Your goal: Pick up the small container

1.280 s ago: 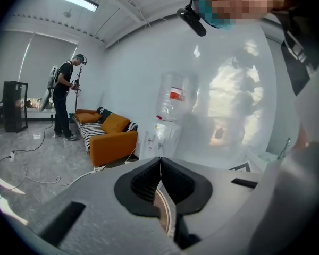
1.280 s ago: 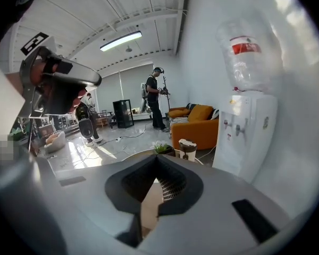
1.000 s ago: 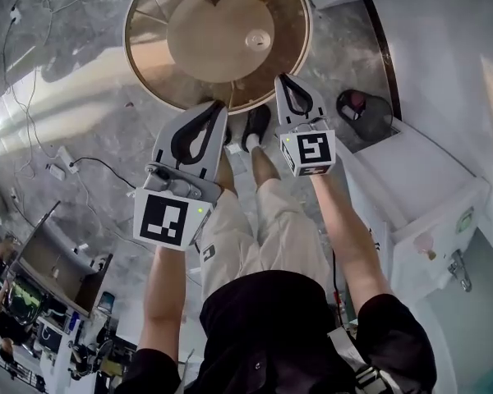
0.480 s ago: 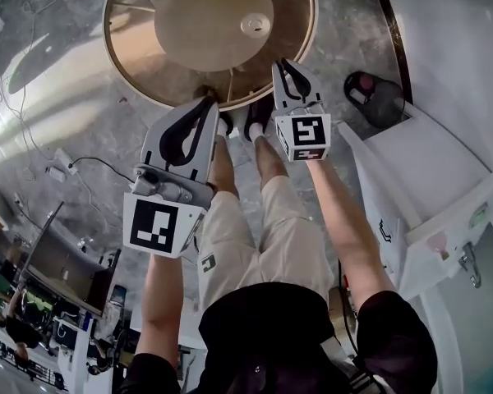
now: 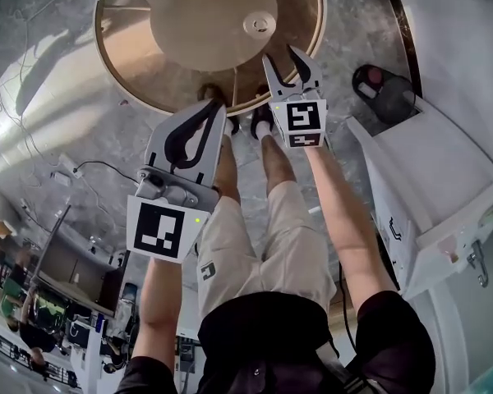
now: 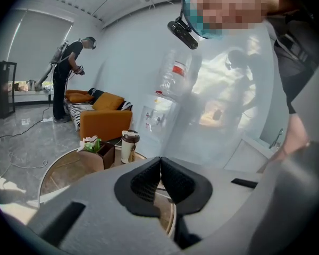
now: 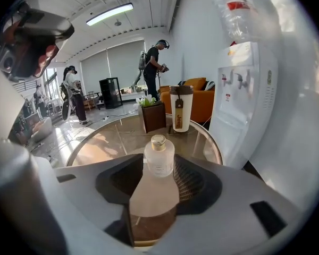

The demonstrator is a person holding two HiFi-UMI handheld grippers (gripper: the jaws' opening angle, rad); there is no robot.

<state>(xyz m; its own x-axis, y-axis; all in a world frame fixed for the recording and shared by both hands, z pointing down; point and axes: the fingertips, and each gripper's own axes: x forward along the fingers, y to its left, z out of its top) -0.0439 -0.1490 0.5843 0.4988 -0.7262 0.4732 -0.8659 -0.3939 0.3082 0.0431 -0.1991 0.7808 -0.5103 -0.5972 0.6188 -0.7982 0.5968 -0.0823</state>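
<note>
**Small frosted-glass container (image 7: pixel 159 155) stands free on the tabletop as the right tongs part before it**

The container is a squat bottle with a pale round cap. It stands upright on the round glass tabletop with a brown rim (image 5: pixel 148 56), toward the side nearer the person. In the head view it shows as a small pale disc (image 5: pixel 259 25) just ahead of the tips of the right tongs (image 5: pixel 280 53).

The right tongs are released and their jaws are opening. In the right gripper view the bottle lines up with the gap between the two dark ribbed pads (image 7: pixel 194 179). The head view shows it a little beyond the tips, so neither pad touches it and nothing sits between them.

The left tongs (image 5: pixel 216 107) are clenched, with their dark pads pressed together and nothing caught between. They are held lower and to the left, over the near rim of the tabletop and well apart from the container.

Farther back on the tabletop a white tumbler with a brown lid (image 7: pixel 181 108) stands just beside a dark brown box holding white flowers (image 7: pixel 153 115). Both are well apart from the container. A white water dispenser (image 7: pixel 244 100) stands to the right of the tabletop, and an orange sofa (image 6: pixel 103 118) sits behind it.
</note>
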